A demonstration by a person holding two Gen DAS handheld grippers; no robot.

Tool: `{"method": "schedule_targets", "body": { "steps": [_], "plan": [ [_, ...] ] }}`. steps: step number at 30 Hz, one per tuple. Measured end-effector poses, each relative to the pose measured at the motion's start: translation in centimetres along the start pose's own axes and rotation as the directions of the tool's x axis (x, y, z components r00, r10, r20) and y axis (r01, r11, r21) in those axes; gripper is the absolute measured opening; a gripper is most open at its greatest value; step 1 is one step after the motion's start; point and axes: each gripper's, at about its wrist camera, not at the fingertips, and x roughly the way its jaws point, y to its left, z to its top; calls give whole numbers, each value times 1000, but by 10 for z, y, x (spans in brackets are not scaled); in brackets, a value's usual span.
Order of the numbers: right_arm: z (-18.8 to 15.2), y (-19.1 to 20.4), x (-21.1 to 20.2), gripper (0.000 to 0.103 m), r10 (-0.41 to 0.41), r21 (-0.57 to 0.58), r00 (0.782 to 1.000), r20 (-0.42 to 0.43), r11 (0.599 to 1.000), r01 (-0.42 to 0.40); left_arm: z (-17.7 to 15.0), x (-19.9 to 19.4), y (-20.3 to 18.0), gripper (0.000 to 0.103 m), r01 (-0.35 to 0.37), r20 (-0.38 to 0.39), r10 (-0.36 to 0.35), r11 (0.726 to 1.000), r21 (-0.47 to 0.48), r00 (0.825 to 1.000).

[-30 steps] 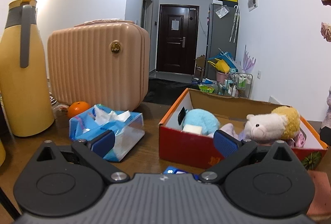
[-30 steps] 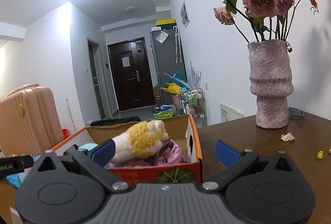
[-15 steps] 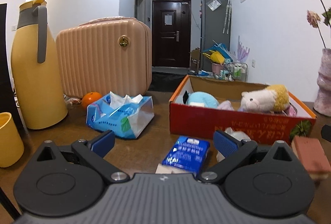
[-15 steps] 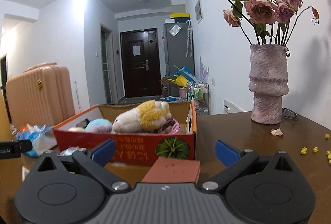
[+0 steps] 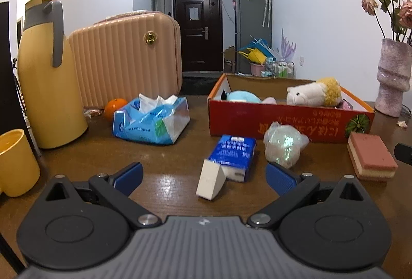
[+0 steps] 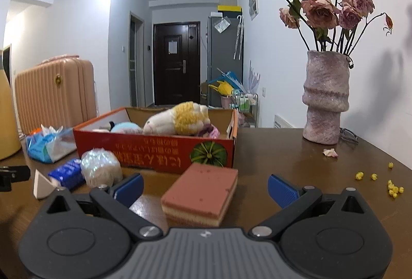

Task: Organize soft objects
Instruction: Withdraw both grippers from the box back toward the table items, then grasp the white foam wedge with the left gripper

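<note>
A red cardboard box (image 5: 288, 121) (image 6: 154, 147) stands on the brown table and holds a white-and-yellow plush (image 5: 312, 96) (image 6: 180, 119) and a light blue plush (image 5: 242, 96). In front of the box lie a blue tissue pack (image 5: 233, 158) (image 6: 68, 173), a white wedge (image 5: 209, 182), a ball wrapped in clear plastic (image 5: 283, 145) (image 6: 101, 167) and a pink-topped sponge (image 5: 370, 159) (image 6: 203, 192). My left gripper (image 5: 203, 177) is open and empty, just short of the wedge and tissue pack. My right gripper (image 6: 204, 185) is open, its fingers either side of the sponge.
A yellow jug (image 5: 49, 73), a yellow cup (image 5: 15, 163), a peach ribbed case (image 5: 126, 57), an orange (image 5: 116, 105) and an open blue tissue bag (image 5: 152, 121) stand left. A vase of dried roses (image 6: 325, 98) stands right, with petals and yellow crumbs (image 6: 394, 187) on the table.
Both grippers have pulled back and lowered from the box. The tissue pack, wrapped ball, wedge and sponge have come into view in front of the box. Both stayed open.
</note>
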Motion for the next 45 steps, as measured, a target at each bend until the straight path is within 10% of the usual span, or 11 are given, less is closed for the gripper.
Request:
{"method": "schedule_targets", "body": {
  "steps": [21,37,45],
  "plan": [
    [-2,0,-1,103,-4,-6,1000,-27,1000,4,-8,36,3,102,14,-117,-13,1000,6,993],
    [-4,1,5,103,-47,-14,998,-41,999,47,-5,69,6,27,97,-207,-101,995,-30,973],
    [-3,2,9,103,-78,17,996,-53,997,79,-3,67,11,21,97,-205,-105,994,-51,973]
  ]
}}
